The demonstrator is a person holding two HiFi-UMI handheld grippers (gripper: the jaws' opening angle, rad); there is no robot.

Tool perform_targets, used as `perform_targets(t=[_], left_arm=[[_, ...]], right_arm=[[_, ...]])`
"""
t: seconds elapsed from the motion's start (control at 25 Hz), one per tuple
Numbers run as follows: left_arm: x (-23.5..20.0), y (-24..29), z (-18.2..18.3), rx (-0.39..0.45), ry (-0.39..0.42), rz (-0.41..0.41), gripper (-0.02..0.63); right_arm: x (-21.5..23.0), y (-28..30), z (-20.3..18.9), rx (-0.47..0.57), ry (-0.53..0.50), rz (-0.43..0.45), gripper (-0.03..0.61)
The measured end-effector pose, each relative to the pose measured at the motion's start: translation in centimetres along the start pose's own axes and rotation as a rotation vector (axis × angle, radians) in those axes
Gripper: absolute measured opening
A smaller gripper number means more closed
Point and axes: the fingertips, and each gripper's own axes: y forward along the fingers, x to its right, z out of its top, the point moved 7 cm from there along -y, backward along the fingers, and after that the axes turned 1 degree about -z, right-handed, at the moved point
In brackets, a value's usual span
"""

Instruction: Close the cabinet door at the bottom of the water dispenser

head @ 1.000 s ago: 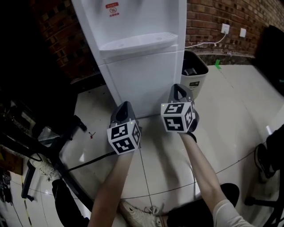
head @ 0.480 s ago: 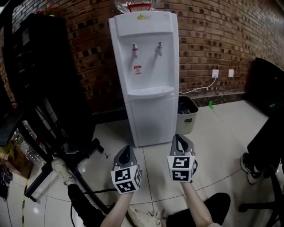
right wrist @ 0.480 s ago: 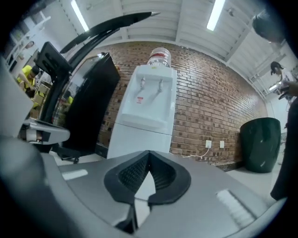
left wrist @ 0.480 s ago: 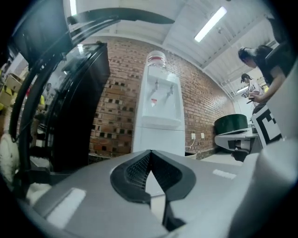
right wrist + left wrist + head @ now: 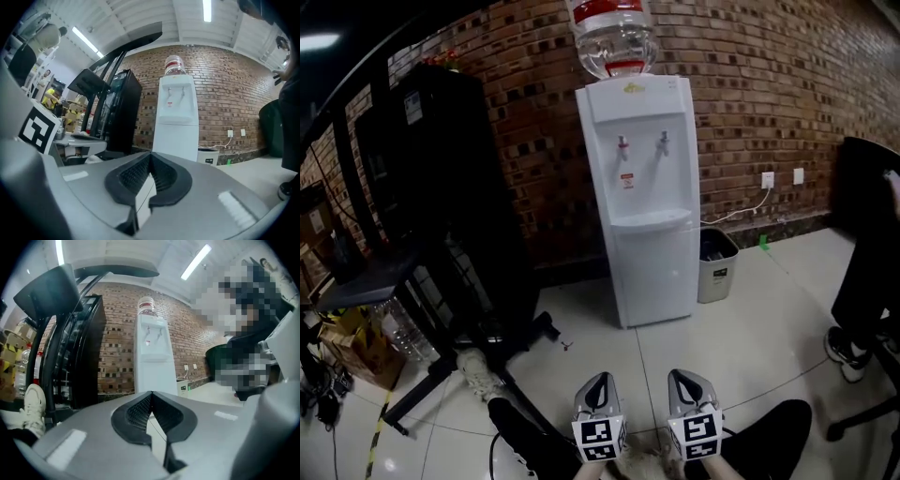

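The white water dispenser (image 5: 639,187) stands against the brick wall with a bottle on top. Its bottom cabinet door (image 5: 654,274) lies flush with the body, closed. Both grippers are far back from it, at the lower edge of the head view, and point level toward it. My left gripper (image 5: 602,379) has its jaws together with nothing between them. My right gripper (image 5: 688,374) is shut and empty too. The left gripper view shows the dispenser (image 5: 152,357) far beyond the closed tips (image 5: 150,393). In the right gripper view the dispenser (image 5: 176,117) is just as distant past its tips (image 5: 150,154).
A grey waste bin (image 5: 715,265) sits right of the dispenser, below a wall socket (image 5: 767,179). A tall black cabinet (image 5: 455,187) and a black desk frame (image 5: 403,281) fill the left. A dark office chair (image 5: 867,253) is at the right. Light floor tiles (image 5: 741,347) lie between me and the dispenser.
Both grippers have pulled well back from the dispenser's lower door and sunk to the frame's bottom. The view has lifted, so the whole dispenser now shows from a distance.
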Motion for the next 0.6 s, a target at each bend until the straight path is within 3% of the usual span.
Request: perform_targets(t=[0.24, 0.4, 0.6], left_arm=[[0.7, 0.3, -0.6, 0.056, -0.021, -0.052, 0.015], [0.6, 0.4, -0.5, 0.065, -0.055, -0.026, 0.015], [0.0, 0.2, -0.1, 0.073, -0.053, -0.01, 0.015]], right_arm=[[-0.9, 0.1, -1.2, -0.009, -0.042, 0.01, 0.0], [0.5, 0.2, -0.7, 0.003, -0.075, -0.025, 0.0], [1.2, 0.2, 0.1, 0.015, -0.036, -0.058, 0.0]])
